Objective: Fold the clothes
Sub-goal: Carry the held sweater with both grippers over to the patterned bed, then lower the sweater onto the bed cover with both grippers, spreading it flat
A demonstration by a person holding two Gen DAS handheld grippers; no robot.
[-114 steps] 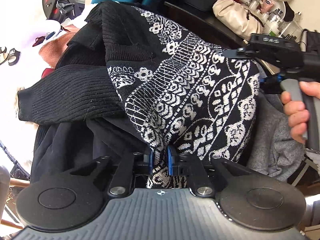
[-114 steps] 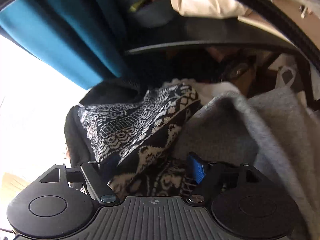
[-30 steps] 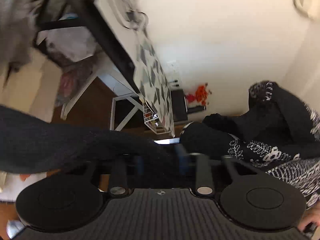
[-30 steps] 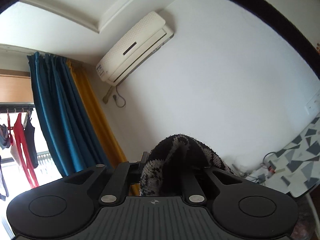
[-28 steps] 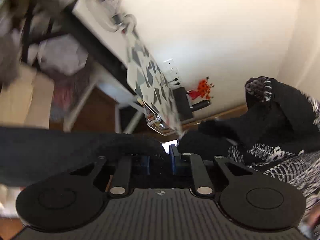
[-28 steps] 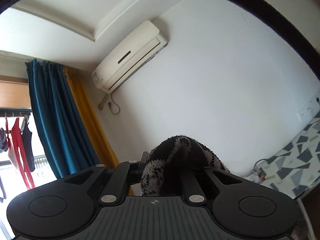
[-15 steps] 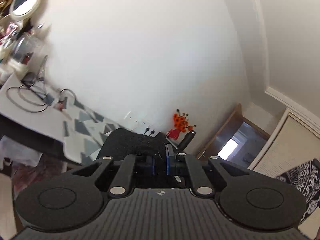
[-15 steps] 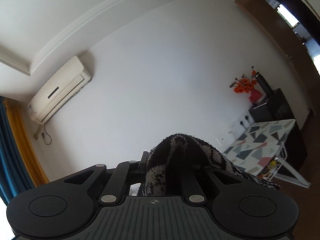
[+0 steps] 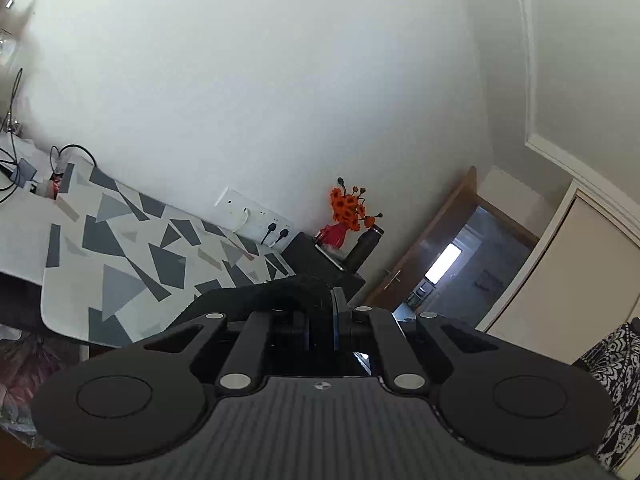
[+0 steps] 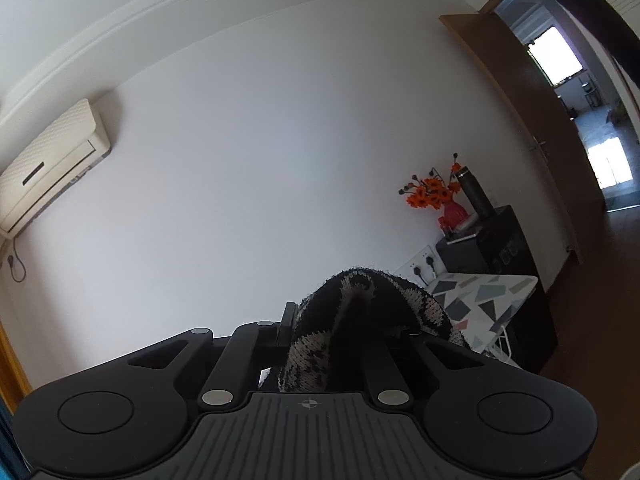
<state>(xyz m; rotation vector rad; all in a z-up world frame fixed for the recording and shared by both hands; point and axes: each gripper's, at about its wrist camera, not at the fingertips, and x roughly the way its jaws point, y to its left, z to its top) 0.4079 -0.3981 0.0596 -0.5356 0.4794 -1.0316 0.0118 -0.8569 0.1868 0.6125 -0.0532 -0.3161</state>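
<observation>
I hold a black-and-white patterned knit sweater up in the air with both grippers. My left gripper (image 9: pixel 320 320) is shut on a plain black knit part of the sweater (image 9: pixel 276 292), which drapes off to the left. More patterned cloth (image 9: pixel 616 384) hangs at the right edge of the left wrist view. My right gripper (image 10: pixel 340 332) is shut on a bunched patterned fold of the sweater (image 10: pixel 360 304) that bulges over the fingers. Both cameras point up at the wall, so the rest of the sweater is hidden below.
A table with a grey triangle-patterned cover (image 9: pixel 120 252) stands by the white wall, with wall sockets (image 9: pixel 256 216) behind it. A black cabinet (image 10: pixel 492 240) carries a red vase of orange flowers (image 10: pixel 436 196) and a dark bottle. An open doorway (image 10: pixel 592 120) is on the right, an air conditioner (image 10: pixel 48 164) high left.
Both grippers have lifted the sweater off the pile of clothes and turned upward. The views swung from the pile to the wall, and in the last half second further toward the doorway.
</observation>
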